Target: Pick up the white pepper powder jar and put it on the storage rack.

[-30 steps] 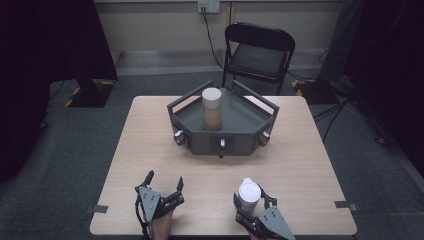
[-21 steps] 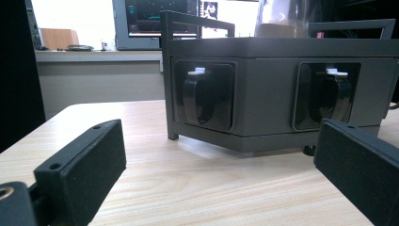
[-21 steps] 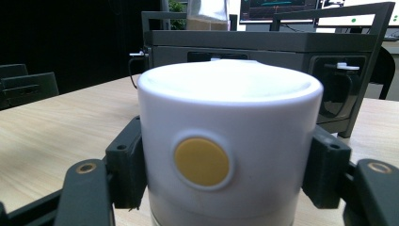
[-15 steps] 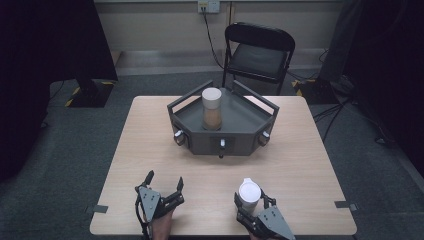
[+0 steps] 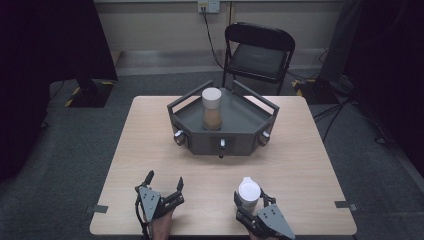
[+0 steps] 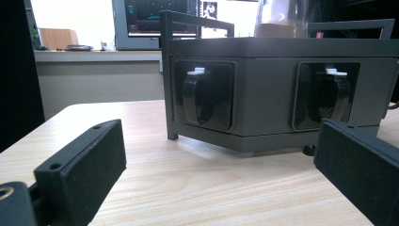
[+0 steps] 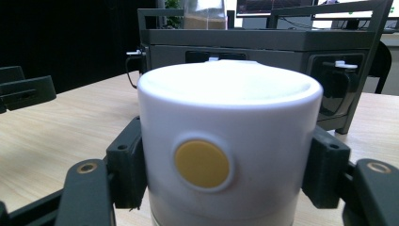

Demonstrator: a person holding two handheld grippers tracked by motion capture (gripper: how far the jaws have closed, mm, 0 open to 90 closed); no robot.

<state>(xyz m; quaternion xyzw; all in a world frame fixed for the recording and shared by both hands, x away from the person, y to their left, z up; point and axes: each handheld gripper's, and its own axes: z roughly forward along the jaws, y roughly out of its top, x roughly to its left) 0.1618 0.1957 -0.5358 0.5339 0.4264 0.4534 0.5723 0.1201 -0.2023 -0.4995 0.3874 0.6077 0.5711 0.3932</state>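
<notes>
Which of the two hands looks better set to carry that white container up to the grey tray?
Right, probably. The right gripper is shut on the white container, its jaws pressing both sides. The left gripper stands open, holding nothing, apart from the grey tray.

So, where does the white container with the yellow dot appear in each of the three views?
High view: white container at bottom right, between the right gripper jaws, on the table.
Right gripper view: it fills the centre, clamped from both sides.
Left gripper view: not in it.
Shared landmark: the grey tray with its black knobs.
</notes>
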